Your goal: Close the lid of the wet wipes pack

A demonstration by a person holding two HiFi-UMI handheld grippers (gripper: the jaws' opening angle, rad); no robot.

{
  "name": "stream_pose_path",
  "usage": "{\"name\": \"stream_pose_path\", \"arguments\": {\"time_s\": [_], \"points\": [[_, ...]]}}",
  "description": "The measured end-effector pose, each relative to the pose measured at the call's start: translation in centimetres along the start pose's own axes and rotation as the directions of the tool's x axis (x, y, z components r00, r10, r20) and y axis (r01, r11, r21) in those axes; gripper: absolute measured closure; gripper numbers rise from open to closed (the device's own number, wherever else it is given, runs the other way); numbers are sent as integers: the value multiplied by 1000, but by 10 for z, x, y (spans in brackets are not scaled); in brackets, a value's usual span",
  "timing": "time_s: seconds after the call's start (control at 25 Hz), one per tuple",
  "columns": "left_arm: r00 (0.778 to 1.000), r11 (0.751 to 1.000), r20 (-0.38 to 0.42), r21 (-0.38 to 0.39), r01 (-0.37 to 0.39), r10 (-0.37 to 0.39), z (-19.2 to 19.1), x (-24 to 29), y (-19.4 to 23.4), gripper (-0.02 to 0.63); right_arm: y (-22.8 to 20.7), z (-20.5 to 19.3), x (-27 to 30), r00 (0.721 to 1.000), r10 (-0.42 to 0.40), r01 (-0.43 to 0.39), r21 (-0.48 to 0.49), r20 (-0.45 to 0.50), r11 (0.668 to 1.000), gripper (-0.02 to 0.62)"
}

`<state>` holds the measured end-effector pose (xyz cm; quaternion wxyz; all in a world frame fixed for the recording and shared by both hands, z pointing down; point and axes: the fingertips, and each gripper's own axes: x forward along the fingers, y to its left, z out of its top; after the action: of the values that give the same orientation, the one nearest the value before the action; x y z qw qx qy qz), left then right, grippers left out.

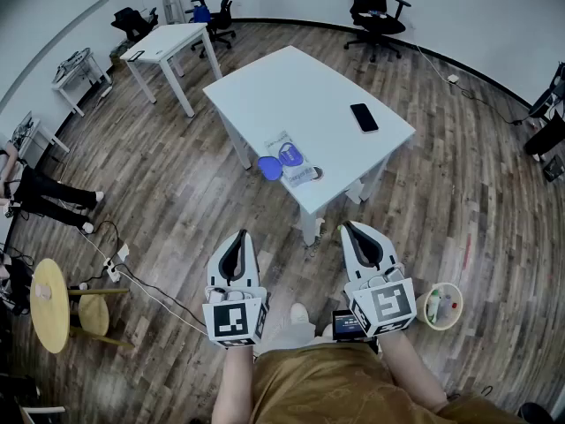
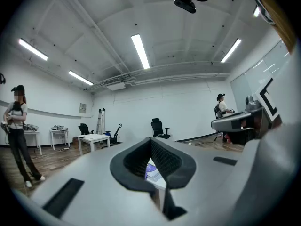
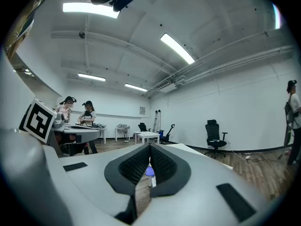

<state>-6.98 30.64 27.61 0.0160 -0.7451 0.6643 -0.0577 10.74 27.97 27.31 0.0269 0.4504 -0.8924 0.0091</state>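
The wet wipes pack [image 1: 291,159] lies near the front edge of the white table [image 1: 300,87]. Its blue lid [image 1: 271,168] is flipped open to the left, at the table's edge. Both grippers are held low and close to my body, well short of the table. The left gripper [image 1: 240,237] is shut and holds nothing. The right gripper [image 1: 347,230] is shut and empty too. In the left gripper view, part of the pack [image 2: 153,171] shows through the gap below the closed jaw tips. The right gripper view shows the blue lid [image 3: 149,172] the same way.
A black phone [image 1: 364,117] lies on the table's far right. A second white table [image 1: 168,38] and office chairs [image 1: 375,7] stand behind. A person [image 1: 44,200] is at the left. A yellow stool [image 1: 48,303], floor cables [image 1: 132,276] and a small basket [image 1: 443,306] flank me.
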Motion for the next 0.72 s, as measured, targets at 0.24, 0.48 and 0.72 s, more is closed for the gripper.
{"name": "stream_pose_path", "arguments": {"time_s": [0.24,0.48,0.72], "points": [[1000,1000,8,8,19,-19,-1,29,20,600,-4,-3,35,1000,-26,26,0,-8,1000,587],[999,999,-15,-17,43,-43,-18,45,47,600,3,-6,59,998,-61,61,-10,-20,998,586],[998,998,-22,-20,57,-58,-24,64,61,600,7,-8,79,997,-66,66,-19,-35,998,586]]}}
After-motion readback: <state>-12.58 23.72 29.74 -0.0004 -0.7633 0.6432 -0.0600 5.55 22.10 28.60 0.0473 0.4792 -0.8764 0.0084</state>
